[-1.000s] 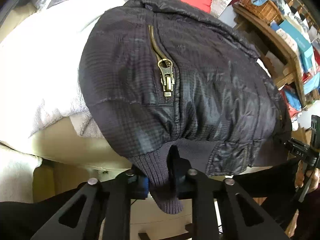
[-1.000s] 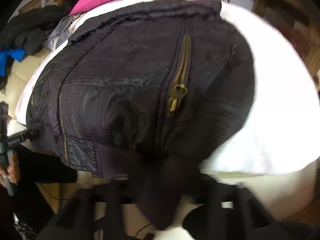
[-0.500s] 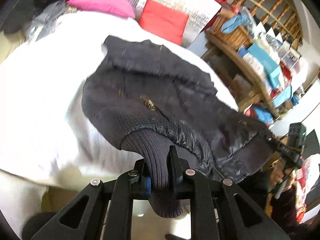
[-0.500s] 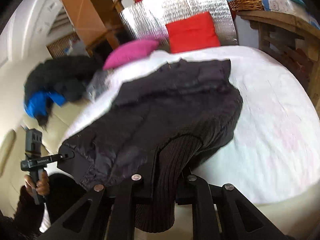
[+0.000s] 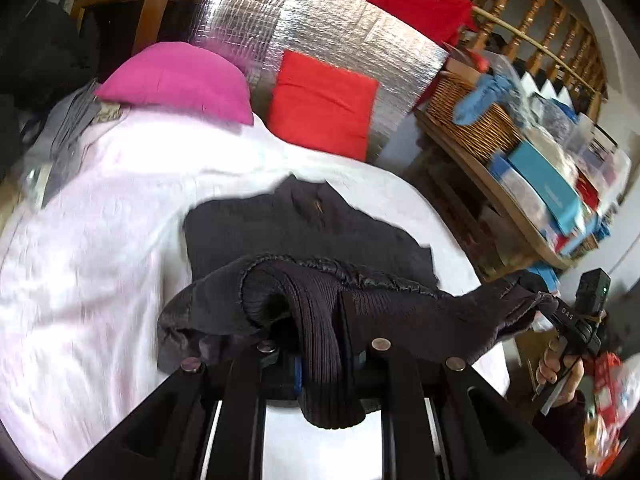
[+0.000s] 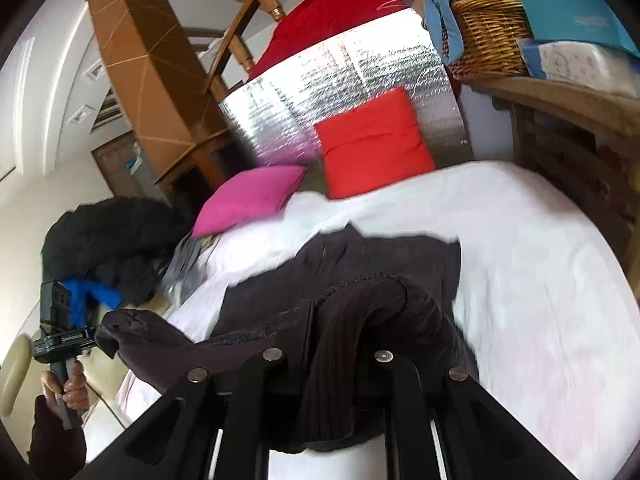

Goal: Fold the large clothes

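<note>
A dark quilted jacket (image 5: 304, 236) with ribbed knit hem lies on the white bed (image 5: 100, 240); its collar end rests flat, its hem end is lifted. My left gripper (image 5: 320, 344) is shut on the ribbed hem (image 5: 320, 360) at one corner. My right gripper (image 6: 340, 344) is shut on the ribbed hem (image 6: 340, 364) at the other corner. The jacket (image 6: 360, 256) hangs stretched between both grippers above the bed (image 6: 540, 280). Each view shows the other gripper at its edge: the right gripper (image 5: 576, 316) and the left gripper (image 6: 64, 340).
A pink pillow (image 5: 176, 80) and a red pillow (image 5: 324, 100) lie at the bed's head against a silver foil panel (image 5: 320, 28). A wooden shelf with a wicker basket (image 5: 472, 120) stands on the right. A black coat pile (image 6: 108, 236) lies left.
Both grippers have lifted the jacket's hem and carried it toward the collar. The zip pockets have gone out of sight beneath the raised hem.
</note>
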{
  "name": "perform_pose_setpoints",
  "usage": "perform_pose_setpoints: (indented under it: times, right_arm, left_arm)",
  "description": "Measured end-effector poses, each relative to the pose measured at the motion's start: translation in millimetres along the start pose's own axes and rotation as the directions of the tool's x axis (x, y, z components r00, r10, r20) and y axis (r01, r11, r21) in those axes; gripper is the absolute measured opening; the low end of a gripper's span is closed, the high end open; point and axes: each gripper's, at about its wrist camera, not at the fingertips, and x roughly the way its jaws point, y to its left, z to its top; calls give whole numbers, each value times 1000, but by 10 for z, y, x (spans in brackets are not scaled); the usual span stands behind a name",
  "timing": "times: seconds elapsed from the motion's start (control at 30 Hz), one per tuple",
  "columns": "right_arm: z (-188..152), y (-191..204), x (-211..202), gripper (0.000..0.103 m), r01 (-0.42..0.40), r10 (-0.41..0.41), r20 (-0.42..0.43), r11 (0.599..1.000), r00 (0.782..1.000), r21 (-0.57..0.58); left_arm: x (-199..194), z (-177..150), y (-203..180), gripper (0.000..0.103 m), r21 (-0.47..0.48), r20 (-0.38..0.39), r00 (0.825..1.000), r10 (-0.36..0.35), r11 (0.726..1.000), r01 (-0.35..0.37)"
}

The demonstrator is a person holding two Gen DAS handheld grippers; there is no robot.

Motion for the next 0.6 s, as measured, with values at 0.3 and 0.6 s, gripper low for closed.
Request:
perform_pose_setpoints:
  times: [0.3,0.6]
  right_arm:
    - [807,-437,1494,14,74,-74,-3,995,997,69]
    - [1018,-1031,2792,14,165,-156,-62,970,986,179]
  left_arm:
    - [1212,976,370,16,-23,-48,993,104,994,-105]
    - [2360,1230,959,19,-119,-147,980,134,981,-152]
